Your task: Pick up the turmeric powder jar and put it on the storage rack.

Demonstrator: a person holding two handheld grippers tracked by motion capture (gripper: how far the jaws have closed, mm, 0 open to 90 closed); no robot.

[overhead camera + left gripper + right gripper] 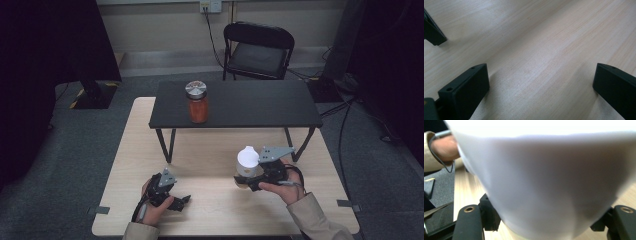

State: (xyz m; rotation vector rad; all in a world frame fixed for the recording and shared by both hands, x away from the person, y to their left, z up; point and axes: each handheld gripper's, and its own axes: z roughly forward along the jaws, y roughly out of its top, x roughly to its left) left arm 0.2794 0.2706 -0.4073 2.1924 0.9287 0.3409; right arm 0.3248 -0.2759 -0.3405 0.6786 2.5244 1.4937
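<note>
Black folding chair (258,50), grey carpet (75,145)

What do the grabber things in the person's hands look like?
Both are black. The right gripper has a grey three-cornered plate on top, and the left gripper carries a smaller one. The left one's fingers are flat, black blocks with small screw holes. The sleeves are beige.

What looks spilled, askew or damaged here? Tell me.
Nothing stands out. The orange-filled glass jar with a metal lid stands upright on the black raised shelf, and the right tool holds the white paper cup upright above the light wooden table.
</note>
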